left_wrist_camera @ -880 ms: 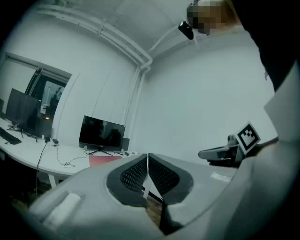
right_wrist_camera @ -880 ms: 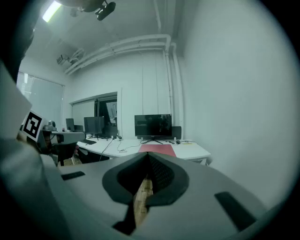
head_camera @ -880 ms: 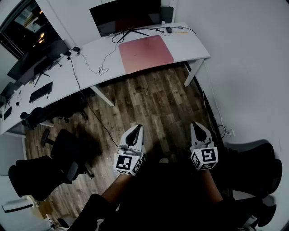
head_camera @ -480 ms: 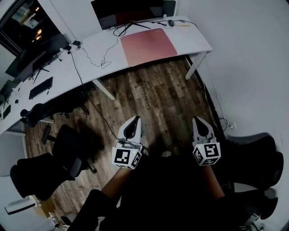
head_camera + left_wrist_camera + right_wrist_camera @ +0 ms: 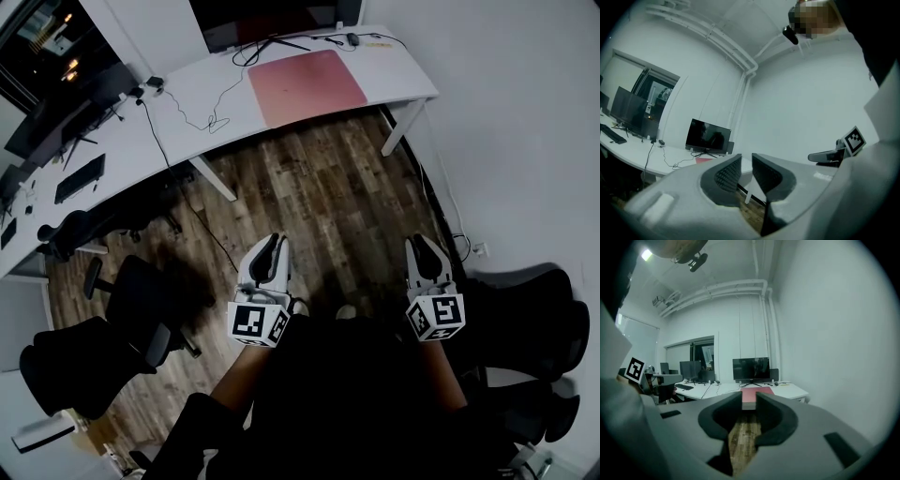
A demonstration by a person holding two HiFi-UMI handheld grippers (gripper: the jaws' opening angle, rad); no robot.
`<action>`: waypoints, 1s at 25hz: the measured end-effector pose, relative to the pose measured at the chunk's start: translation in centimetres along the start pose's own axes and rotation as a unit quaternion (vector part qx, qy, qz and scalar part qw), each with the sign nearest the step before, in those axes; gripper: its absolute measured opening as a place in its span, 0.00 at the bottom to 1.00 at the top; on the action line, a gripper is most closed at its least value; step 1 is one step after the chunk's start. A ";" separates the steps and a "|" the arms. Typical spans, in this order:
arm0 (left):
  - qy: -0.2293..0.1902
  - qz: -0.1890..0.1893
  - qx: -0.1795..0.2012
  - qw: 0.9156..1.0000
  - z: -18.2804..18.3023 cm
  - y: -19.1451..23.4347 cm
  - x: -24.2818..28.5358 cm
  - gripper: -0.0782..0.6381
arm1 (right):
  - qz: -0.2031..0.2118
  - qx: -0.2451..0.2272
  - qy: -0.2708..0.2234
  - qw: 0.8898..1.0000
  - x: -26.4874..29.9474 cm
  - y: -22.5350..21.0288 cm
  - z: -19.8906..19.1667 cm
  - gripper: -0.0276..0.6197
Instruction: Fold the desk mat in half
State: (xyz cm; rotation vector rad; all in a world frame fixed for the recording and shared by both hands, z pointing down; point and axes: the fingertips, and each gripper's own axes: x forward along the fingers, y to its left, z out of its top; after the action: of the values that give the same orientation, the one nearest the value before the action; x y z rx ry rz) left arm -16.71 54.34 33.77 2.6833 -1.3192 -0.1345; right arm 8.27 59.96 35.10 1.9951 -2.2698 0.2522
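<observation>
Desk mat (image 5: 307,86), pinkish red, lies flat and unfolded on the white worktop (image 5: 394,80), near its right end and just in front of the dark monitor (image 5: 272,19). A thin black cable (image 5: 178,122) snakes over the worktop to the left of the mat. Both tools are well apart from the mat, with a broad stretch of wooden floor (image 5: 319,206) between them and the worktop's edge. In the head view the left tool (image 5: 275,240) and the right tool (image 5: 422,242) hover side by side above the floor, close to the person's body, their tips pointing toward the worktop. The left tool's jaws are drawn nearly together, with only a narrow slit between the ribbed pads (image 5: 726,173) and nothing in it. The right tool's jaws are likewise narrow and hold nothing; through their slit its own view shows the floor and, far off, the front edge of the mat. Black office chairs (image 5: 131,309) stand on the floor to the left, under a second, longer worktop (image 5: 56,150) that carries more screens and a keyboard (image 5: 79,178)
</observation>
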 end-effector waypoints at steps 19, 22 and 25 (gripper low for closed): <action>0.014 0.033 0.000 0.999 -1.7 7.4 -3.8 0.62 | -0.103 0.038 0.036 0.993 0.1 2.0 -3.5 0.79; 0.024 0.022 -0.012 0.999 -3.1 8.2 -4.2 0.62 | -0.108 0.050 0.046 0.992 0.1 2.9 -4.7 0.79; 0.027 0.018 -0.026 0.999 -3.8 9.2 -4.4 0.62 | -0.102 0.047 0.062 0.992 0.5 4.0 -5.6 0.79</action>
State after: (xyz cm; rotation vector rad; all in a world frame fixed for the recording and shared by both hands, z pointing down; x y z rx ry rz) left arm -26.06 52.64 39.12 2.5998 -1.3283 -0.0899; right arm 4.04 61.05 40.52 2.1721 -1.9981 0.4574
